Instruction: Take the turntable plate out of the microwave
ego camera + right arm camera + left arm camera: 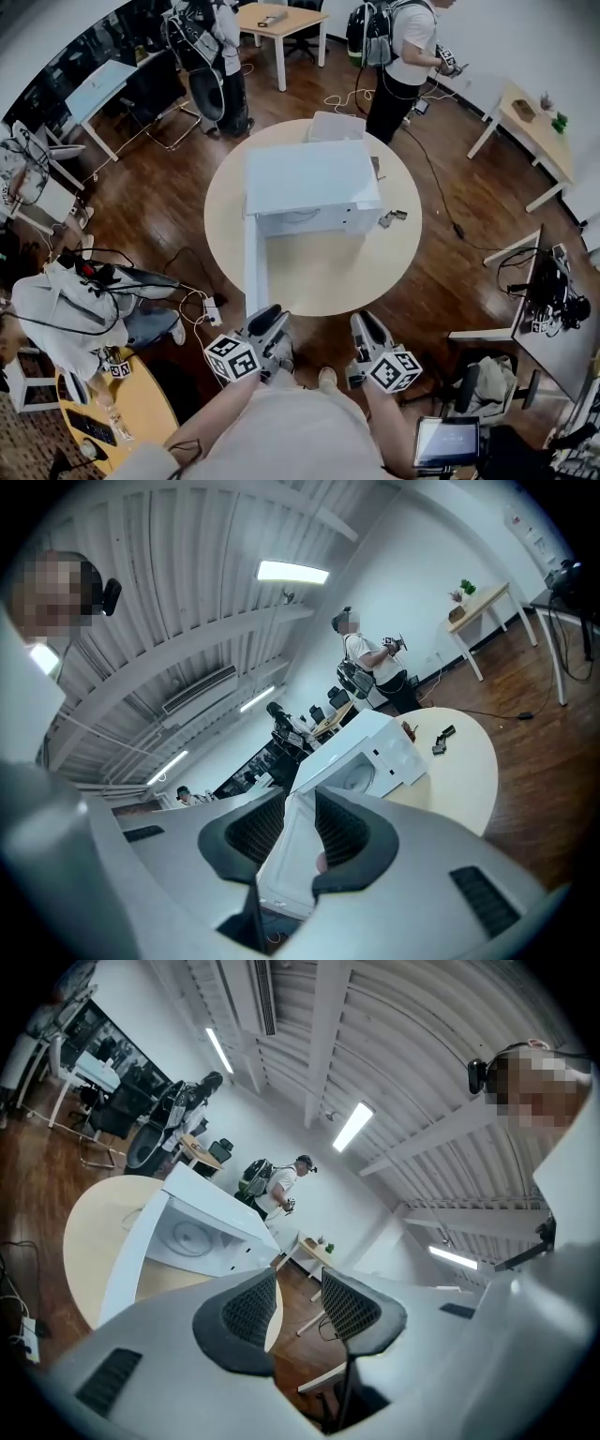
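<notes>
- Microwave (309, 178) sits mid-way on the round desk (328, 277). Its door (251, 272) is swung fully open and reaches toward the desk's near edge.
- Turntable plate (192, 1238) is in place on the floor of the cavity, seen through the open front. Nothing touches it.
- Left gripper (272, 319) is at the near desk edge, just beside the tip of the door. Jaws are parted to a moderate gap and empty.
- Right gripper (364, 323) is alongside it, well apart from the microwave. Jaws are parted rather less and empty; the door only shows beyond them.
- Task judged not yet started on the plate; the reach-in comes first.
- Risk: the left gripper, coming in close along the door, could knock it and shift the microwave.
- Risk: the plate looks like smooth glass with a thin rim. A shallow or one-sided pinch would likely let it slip or tip.
- Risk: lifting too little could catch the plate on the cavity lip on the way out.
- Small dark bits (394, 217) lie right of the microwave. A wide right-hand swing could sweep them off.
</notes>
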`<state>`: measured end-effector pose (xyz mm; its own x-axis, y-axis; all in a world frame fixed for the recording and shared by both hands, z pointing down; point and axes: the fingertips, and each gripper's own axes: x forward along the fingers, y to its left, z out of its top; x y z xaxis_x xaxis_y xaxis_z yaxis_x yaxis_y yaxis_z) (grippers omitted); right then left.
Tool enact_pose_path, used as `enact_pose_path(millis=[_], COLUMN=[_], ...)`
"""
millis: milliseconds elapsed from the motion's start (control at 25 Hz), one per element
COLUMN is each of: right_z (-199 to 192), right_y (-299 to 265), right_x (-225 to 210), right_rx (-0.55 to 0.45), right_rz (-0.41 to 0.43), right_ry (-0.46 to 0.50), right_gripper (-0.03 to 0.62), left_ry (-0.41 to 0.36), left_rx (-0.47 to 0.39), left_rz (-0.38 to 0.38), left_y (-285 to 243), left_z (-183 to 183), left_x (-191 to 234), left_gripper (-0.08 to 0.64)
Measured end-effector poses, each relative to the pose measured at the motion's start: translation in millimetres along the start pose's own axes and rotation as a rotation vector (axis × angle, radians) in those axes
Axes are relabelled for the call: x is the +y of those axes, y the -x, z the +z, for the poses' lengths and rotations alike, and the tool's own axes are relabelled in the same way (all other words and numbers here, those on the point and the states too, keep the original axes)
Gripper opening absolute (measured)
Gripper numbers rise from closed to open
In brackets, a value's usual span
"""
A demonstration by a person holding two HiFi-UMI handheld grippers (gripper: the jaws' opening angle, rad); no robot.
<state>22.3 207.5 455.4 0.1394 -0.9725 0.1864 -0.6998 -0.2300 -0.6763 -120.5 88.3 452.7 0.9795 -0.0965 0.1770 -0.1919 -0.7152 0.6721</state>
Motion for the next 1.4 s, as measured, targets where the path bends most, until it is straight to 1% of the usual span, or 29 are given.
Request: enact_pose_path(millis=[200,880,1120,1400], right_z=[-1,-5,-8,-2], right_y=[-17,-70,-88,-95], right_x=[4,14,25,26], right_rx=[-0.023,-0.100,-0.107,-0.109], right_rz=[-0.025,-0.110,-0.117,-0.131], right_ry=[-0.007,-0.012,-0.003,0.030], right_gripper=[0.084,0.084,0.084,0.084], left_ry=[-0.022,-0.053,-0.053,-0.053], left_rx=[0.032,0.134,0.152,0.146], left_rz=[-0.017,-0.140,-0.173,-0.200], left_y=[-8,-34,-40,-46], left_z=[14,52,57,62], left_x=[15,56,65,69], left_gripper=[0.144,0.144,0.144,0.143])
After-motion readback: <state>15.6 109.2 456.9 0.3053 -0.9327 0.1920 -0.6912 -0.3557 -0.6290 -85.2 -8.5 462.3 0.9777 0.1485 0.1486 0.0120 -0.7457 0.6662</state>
